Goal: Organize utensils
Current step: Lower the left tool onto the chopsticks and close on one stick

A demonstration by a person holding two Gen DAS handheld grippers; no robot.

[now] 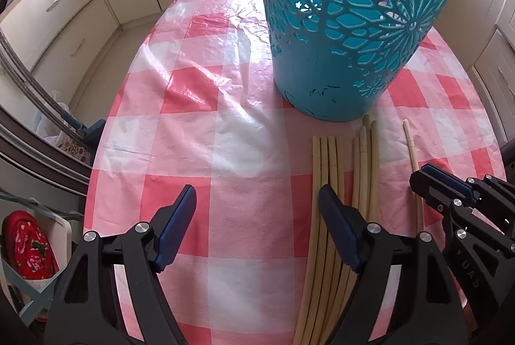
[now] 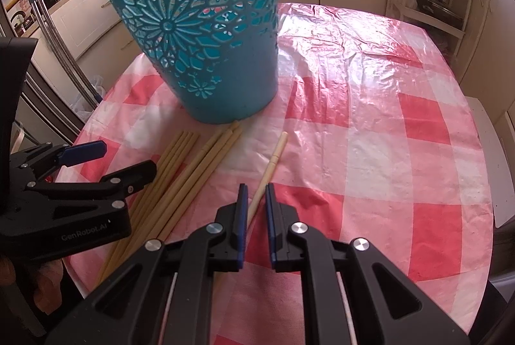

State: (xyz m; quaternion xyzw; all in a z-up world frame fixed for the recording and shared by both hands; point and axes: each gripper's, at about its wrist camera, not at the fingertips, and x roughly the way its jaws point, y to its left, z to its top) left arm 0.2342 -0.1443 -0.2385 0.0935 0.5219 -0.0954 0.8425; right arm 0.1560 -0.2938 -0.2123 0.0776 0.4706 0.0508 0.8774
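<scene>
- Left wrist view: the left gripper (image 1: 257, 200) points steeply down at the desk (image 1: 199, 107), which is covered by a pink and white checked plastic cloth (image 1: 244, 216).
- Its jaws stand wide apart with nothing pressed between them; the blue pad of the right-hand jaw hangs over the near part of a bundle of pale chopsticks (image 1: 325, 171), and whether it touches them I cannot tell.
- The chopsticks lie side by side on the cloth, their far tips just in front of the foot of a teal cut-out basket (image 1: 322, 78), which stands upright on the desk.
- One single chopstick (image 1: 411, 145) lies apart, to the right of the bundle.
- Right wrist view: the right gripper (image 2: 256, 193) has its jaws drawn nearly together around the single chopstick (image 2: 273, 158), whose far end reaches toward the basket (image 2: 231, 87).
- The stick runs in along the left pad; the grip reads as clamped on it.
- The bundle (image 2: 193, 164) lies to the left, under the left gripper (image 2: 127, 158).
- Cream kitchen cabinets (image 1: 64, 7) ring the desk.
</scene>
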